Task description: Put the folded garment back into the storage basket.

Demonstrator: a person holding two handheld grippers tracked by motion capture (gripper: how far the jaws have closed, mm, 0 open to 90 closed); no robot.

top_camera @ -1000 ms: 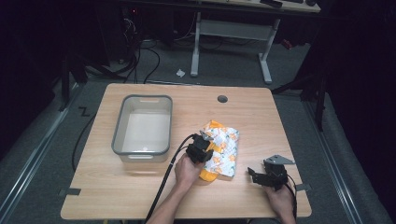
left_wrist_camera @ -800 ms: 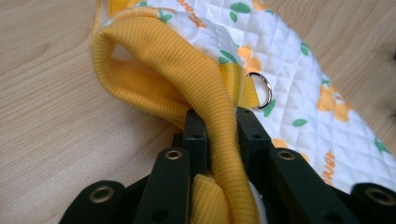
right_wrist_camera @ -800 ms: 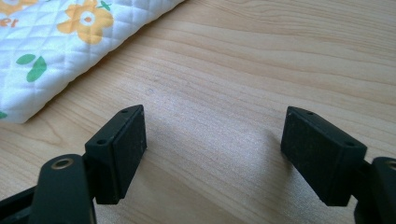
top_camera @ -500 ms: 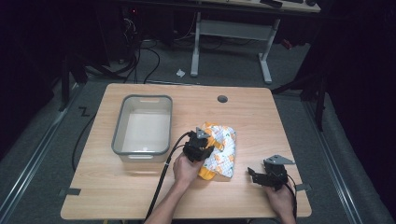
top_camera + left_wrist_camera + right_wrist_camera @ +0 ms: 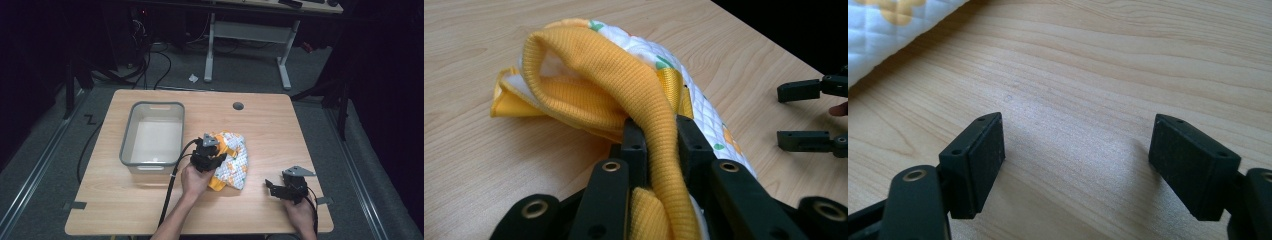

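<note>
On your table, the tub sits left of the cloth, just beside it; your right gripper rests farther right.

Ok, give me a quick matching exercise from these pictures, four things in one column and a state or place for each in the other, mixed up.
Things:
1. left gripper
2. right gripper
3. grey bin
4. round hole

States or places:
A. empty, at the table's left
B. jaws wide apart over bare wood
C. shut on the yellow garment
D. in the tabletop near the far edge

Pairs: 1-C, 2-B, 3-A, 4-D
</note>
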